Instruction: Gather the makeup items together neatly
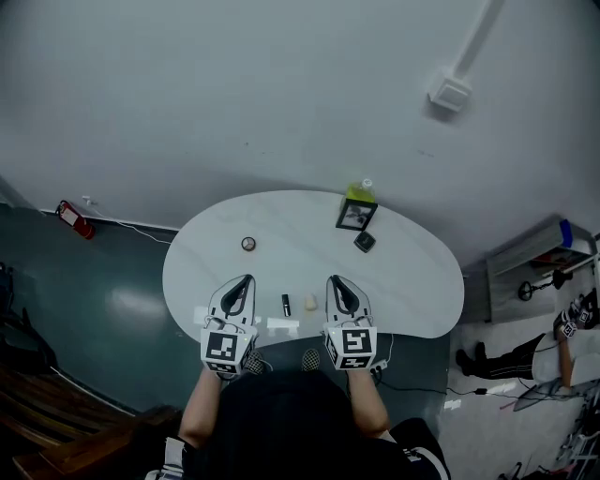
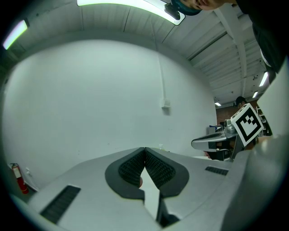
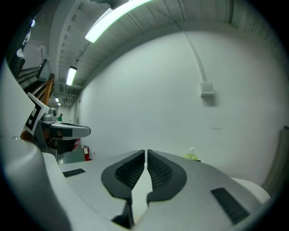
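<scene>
A plain white wall [image 1: 281, 94] fills the far side, with a small box [image 1: 451, 94] mounted on it and a conduit [image 1: 483, 33] running up from that. The floor [image 1: 94, 291] is dark green (glossy, catching a pale reflection), and a red fire extinguisher [image 1: 71, 219] sits at the wall's foot. A white rounded surface [image 1: 422, 291] stands near the wall. A long strip light [image 3: 113, 20] runs along the ribbed ceiling [image 3: 203, 13].
</scene>
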Demonstrator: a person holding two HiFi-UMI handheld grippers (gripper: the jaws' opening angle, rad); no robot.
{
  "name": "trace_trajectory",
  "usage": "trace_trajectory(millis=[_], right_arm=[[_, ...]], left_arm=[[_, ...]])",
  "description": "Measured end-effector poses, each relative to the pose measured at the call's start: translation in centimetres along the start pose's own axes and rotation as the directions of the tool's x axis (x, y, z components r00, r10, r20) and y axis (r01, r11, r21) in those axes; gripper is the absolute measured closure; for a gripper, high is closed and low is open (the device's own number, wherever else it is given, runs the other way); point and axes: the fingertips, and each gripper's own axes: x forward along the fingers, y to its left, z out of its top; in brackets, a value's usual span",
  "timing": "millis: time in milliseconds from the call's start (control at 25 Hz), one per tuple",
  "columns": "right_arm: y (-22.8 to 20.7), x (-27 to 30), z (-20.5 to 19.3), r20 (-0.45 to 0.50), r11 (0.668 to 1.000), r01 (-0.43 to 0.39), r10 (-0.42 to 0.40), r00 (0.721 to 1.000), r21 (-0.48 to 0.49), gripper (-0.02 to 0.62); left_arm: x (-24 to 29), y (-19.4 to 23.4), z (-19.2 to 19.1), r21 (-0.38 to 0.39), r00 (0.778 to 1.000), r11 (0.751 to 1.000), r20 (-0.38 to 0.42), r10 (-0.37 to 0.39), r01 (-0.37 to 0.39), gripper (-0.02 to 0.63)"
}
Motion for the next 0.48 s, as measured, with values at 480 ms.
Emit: trace_trajectory(millis=[480], right_arm=[[5.7, 1.9, -0.1, -0.025, 0.998, -0.055, 0.055, 0.998, -0.023, 0.554]], left_arm=[[-2.6, 4.6, -1.1, -0.015, 0.999, 0.999, -0.002, 0.042, -0.042, 0.586]])
